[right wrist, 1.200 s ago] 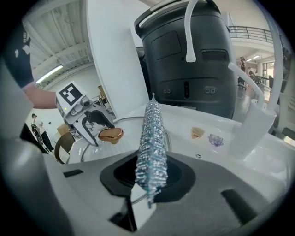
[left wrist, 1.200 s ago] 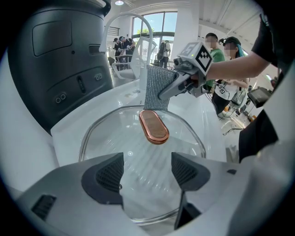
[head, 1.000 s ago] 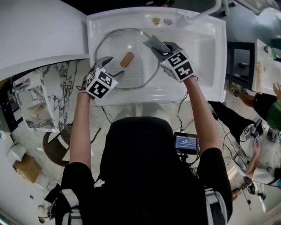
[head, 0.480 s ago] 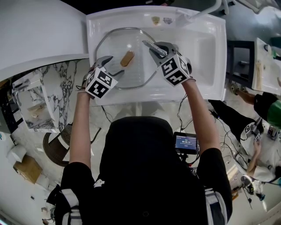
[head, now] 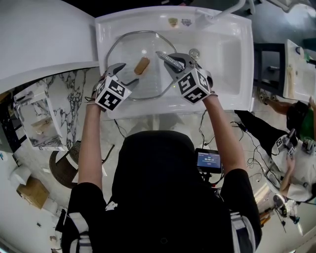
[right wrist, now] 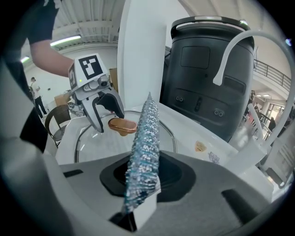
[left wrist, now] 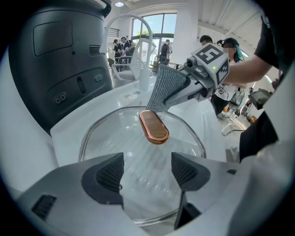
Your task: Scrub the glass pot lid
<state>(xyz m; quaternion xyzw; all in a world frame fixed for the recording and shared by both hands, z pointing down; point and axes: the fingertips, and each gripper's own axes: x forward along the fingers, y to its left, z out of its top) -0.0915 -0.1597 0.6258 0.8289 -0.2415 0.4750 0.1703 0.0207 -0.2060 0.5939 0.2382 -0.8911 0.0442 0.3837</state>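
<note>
Left gripper (left wrist: 146,173) sits at the lower left rim of the lid (head: 131,54), jaws apart. The glass edge runs between them, and neither pad is pressed on it. The lid lies flat in the left half of the sink (head: 222,54), in the upper middle of the head view, with its copper-brown knob (head: 141,65) near its centre.

On the other side, the right gripper (head: 178,63) has its jaws clamped on the pad (right wrist: 144,138), a silvery mesh scrubber standing on edge. The pad reaches out over the right part of the lid, tip just beside the knob. Whether it touches the glass, I can't tell. The faucet (head: 232,8) arches in at the top right corner of the sink, well apart from both grippers.
</note>
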